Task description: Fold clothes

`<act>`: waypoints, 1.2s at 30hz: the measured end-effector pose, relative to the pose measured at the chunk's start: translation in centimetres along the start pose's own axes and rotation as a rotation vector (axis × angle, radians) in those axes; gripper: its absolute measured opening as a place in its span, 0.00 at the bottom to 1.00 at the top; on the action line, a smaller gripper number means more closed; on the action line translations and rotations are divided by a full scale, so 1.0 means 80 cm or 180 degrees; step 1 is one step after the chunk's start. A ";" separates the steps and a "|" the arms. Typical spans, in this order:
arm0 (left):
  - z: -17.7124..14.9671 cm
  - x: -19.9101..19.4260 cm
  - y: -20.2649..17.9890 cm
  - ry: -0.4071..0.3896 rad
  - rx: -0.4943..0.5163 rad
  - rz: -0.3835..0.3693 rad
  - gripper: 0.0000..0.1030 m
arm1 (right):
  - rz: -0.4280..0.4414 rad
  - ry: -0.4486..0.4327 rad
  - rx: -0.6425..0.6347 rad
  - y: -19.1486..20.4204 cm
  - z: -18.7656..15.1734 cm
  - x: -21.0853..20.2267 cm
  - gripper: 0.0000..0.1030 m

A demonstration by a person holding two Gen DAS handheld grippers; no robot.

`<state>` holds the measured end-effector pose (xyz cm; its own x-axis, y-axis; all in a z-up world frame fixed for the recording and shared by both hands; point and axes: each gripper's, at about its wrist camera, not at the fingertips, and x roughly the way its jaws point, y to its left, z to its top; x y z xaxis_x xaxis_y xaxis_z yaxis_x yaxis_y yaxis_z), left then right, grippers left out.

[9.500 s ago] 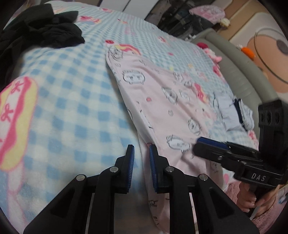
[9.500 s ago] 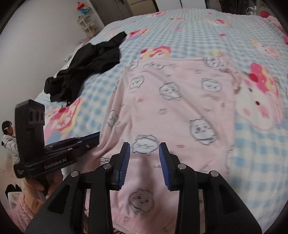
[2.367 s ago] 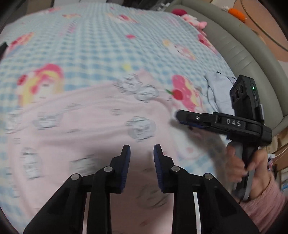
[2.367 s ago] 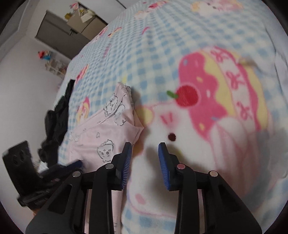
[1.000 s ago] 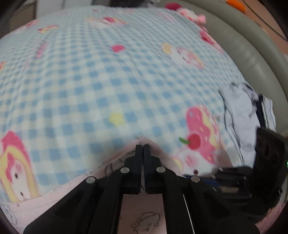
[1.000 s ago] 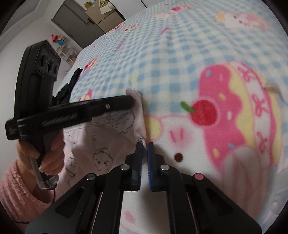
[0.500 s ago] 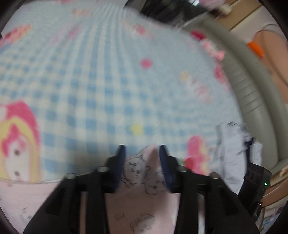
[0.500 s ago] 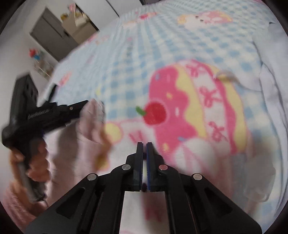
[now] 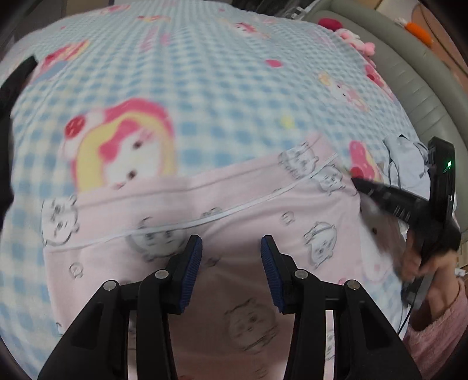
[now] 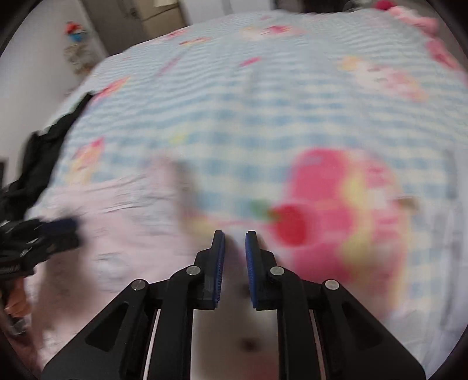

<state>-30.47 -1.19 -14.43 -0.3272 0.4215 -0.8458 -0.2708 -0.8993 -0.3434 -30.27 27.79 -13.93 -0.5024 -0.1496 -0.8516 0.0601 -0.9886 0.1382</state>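
A pink garment printed with small cartoon animals lies folded on the blue checked blanket; its folded edge with a white seam line runs across the middle. My left gripper hovers over the garment, open, with nothing between its fingers. In the left wrist view my right gripper is at the garment's right edge, held by a hand in a pink sleeve. The right wrist view is blurred: my right gripper has its jaws slightly apart and opening, empty, just right of the pink garment. The left gripper shows at the left.
Black clothes lie heaped at the blanket's left side. Pale blue and white clothes sit at the right by the grey padded bed rim. Pink plush toys lie at the far right. A cabinet stands beyond the bed.
Both grippers were shut on the garment's far edge a second ago. The left one has let go, opened and drawn back over the garment; the right one's jaws have started to part.
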 end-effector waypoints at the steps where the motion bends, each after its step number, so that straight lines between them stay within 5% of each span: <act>1: 0.000 -0.005 0.004 -0.0046 -0.0051 -0.0095 0.42 | 0.0081 -0.0056 0.0131 -0.009 0.002 -0.008 0.14; 5: 0.003 -0.034 -0.001 -0.0376 -0.0089 -0.0268 0.42 | 0.0500 -0.0251 -0.0170 0.025 0.012 -0.035 0.16; 9: 0.004 -0.053 -0.006 -0.0465 -0.0075 -0.0369 0.42 | 0.0861 0.0081 -0.0767 0.091 0.011 -0.019 0.15; 11: 0.000 -0.053 -0.004 -0.0408 0.0029 -0.0229 0.42 | 0.0590 0.0215 -0.0914 0.093 0.007 0.007 0.14; 13: -0.005 -0.042 0.014 -0.0250 0.0059 0.0102 0.42 | 0.0404 0.0320 -0.0807 0.079 0.015 0.034 0.01; 17: -0.014 -0.045 0.065 -0.0195 -0.0273 0.0279 0.42 | 0.0110 -0.0069 -0.0461 0.047 0.037 0.012 0.08; 21: -0.012 -0.070 0.054 -0.0483 -0.0250 0.0027 0.42 | 0.0706 -0.0146 -0.0458 0.067 0.041 -0.012 0.10; 24: 0.003 -0.042 0.037 -0.0339 -0.0059 -0.0007 0.42 | 0.0905 0.0245 -0.0900 0.122 0.028 0.011 0.11; 26: 0.015 -0.010 0.032 -0.0150 0.0035 0.0169 0.40 | 0.0687 0.0365 -0.0977 0.135 0.024 0.037 0.11; 27: 0.021 0.005 0.030 -0.0056 0.0082 0.0257 0.29 | 0.0583 0.0360 -0.0911 0.132 0.026 0.048 0.07; 29: 0.034 -0.008 0.039 -0.0189 -0.0033 0.0327 0.23 | 0.0428 0.0250 -0.0744 0.123 0.032 0.055 0.05; 33: 0.040 -0.044 0.045 -0.0415 -0.0162 0.0242 0.33 | 0.0316 -0.0203 -0.0454 0.107 0.042 0.016 0.14; 36: 0.003 -0.068 0.021 -0.0411 0.0068 0.0067 0.40 | 0.0683 -0.0160 -0.0486 0.114 0.022 -0.021 0.18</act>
<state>-29.36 -5.00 -10.32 -0.4464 0.4152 -0.7927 -0.2814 -0.9060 -0.3161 -30.36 19.02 -10.37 -0.5060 -0.3588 -0.7844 0.2973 -0.9262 0.2319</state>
